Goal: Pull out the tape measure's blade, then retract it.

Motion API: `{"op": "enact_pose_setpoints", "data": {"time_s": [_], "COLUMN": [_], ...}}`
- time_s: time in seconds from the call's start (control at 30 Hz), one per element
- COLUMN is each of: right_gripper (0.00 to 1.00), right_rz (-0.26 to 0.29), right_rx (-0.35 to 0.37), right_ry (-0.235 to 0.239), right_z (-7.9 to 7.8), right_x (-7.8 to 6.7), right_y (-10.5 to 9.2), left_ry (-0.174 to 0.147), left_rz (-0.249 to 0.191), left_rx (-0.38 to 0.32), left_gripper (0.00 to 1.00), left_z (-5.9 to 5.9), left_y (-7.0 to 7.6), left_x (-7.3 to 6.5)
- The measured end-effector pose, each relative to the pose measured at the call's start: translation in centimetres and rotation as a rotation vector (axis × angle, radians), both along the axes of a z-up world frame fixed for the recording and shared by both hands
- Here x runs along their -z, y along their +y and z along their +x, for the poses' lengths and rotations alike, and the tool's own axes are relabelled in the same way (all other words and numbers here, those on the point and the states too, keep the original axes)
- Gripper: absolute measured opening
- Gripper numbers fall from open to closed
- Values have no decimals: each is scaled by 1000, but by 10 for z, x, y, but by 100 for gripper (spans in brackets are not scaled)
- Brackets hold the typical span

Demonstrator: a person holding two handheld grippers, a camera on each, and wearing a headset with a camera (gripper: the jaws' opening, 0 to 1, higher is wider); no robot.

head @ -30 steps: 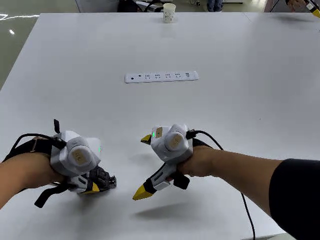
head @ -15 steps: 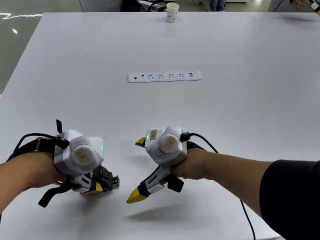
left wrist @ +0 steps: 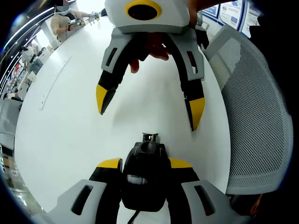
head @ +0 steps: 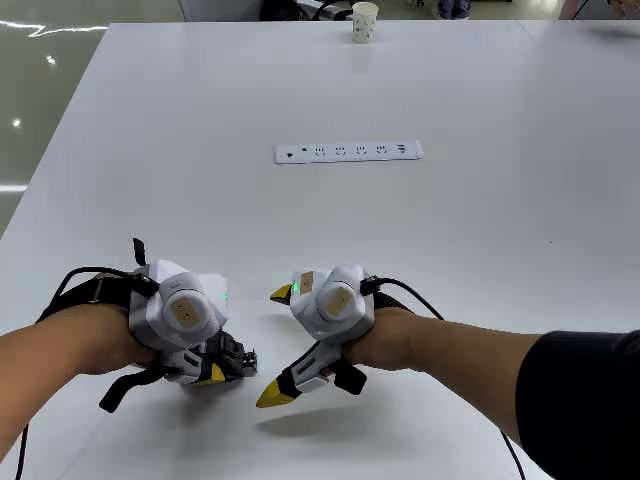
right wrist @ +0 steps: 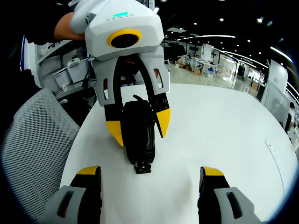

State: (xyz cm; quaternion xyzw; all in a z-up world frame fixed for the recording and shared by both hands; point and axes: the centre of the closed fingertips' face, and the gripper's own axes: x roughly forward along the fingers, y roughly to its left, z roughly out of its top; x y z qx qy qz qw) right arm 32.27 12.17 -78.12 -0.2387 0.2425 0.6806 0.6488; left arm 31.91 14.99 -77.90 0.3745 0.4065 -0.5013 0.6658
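Left gripper (left wrist: 145, 164) is clamping black plastic tape measure (right wrist: 138, 130); right gripper (right wrist: 150, 171) is hanging open.
Open jaws are sitting nearer the tape's tip than a second ago.

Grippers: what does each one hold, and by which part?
The left gripper clamps the tape measure by its case sides; the right gripper is open and empty.

- Two grippers: left gripper (head: 222, 368), right gripper (head: 276, 345)
- One tape measure (right wrist: 138, 133)
- One power strip (head: 348, 152)
- One paper cup (head: 365, 21), far
- One table (head: 300, 220)
- One mesh chair (left wrist: 252, 116)
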Motion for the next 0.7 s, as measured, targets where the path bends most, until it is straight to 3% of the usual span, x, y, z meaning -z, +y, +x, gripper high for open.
{"op": "enact_pose_setpoints", "data": {"time_s": [0.03,0.1,0.33,0.6,0.7], "right_gripper": [88,83,62,45,35], "right_rz": [1,-7,-19,-25,-26], "right_rx": [2,-14,-34,-80,-77], "right_ry": [10,-6,1,-17,-42], "right_z": [0,0,-3,-8,-7], "right_x": [0,2,5,9,12], "right_y": [0,0,3,11,15], "left_ry": [0,0,-2,-1,-1], "left_rz": [-1,-1,-4,-7,-8], "left_rx": [0,-1,-3,-2,-2], "left_gripper": [32,32,32,32,32], "left_z": [0,0,0,0,0], "left_y": [0,0,0,0,-1], "left_x": [0,0,0,0,-1]}}
